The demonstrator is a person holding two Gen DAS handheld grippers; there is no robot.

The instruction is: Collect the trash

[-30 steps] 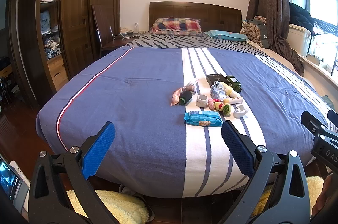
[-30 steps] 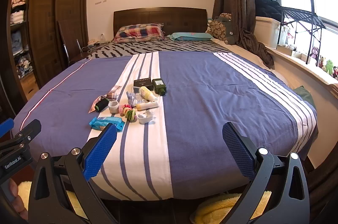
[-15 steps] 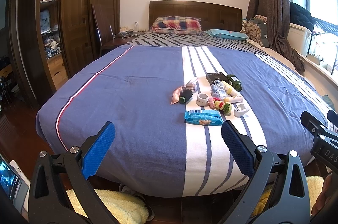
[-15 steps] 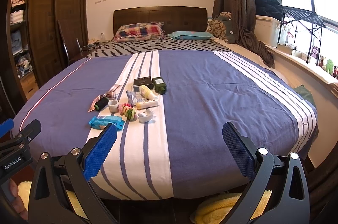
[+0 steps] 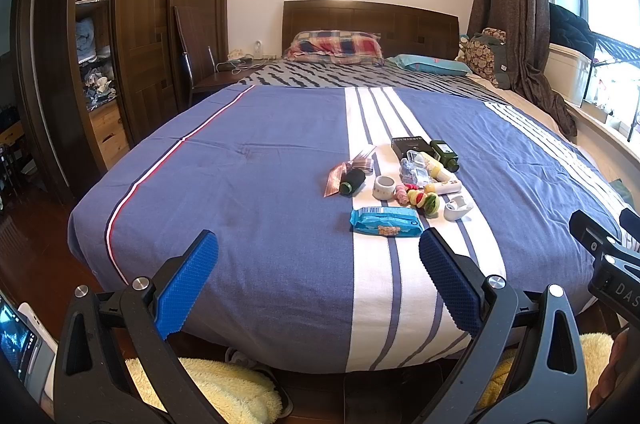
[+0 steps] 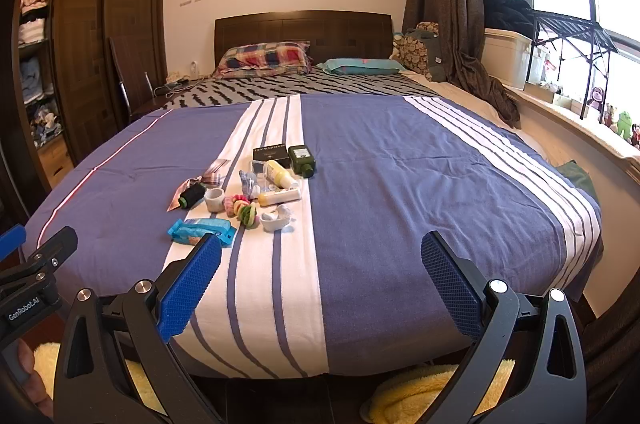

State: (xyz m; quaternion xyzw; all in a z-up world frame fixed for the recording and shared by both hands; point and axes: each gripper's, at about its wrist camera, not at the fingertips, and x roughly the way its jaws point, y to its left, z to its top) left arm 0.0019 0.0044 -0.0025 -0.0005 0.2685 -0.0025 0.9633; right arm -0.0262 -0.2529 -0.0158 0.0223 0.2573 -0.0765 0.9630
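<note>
Both claws hang spread and empty over the foot of the bed (image 5: 256, 184): the left gripper (image 5: 318, 276) and the right gripper (image 6: 320, 276).

On the bedspread's white stripe one cluster lies well beyond the fingertips. From the left: one copper foil wrapper (image 5: 335, 178), one black spool (image 5: 352, 181), one white cup (image 5: 385, 187), one string of coloured hair ties (image 5: 418, 198), one blue snack packet (image 5: 386, 222) at the near edge, its long axis running 9 to 3 o'clock, and one dark green bottle (image 5: 444, 154), neck toward 5 o'clock.

Only the right wrist view shows the plush toys (image 6: 618, 120) on the windowsill.
</note>
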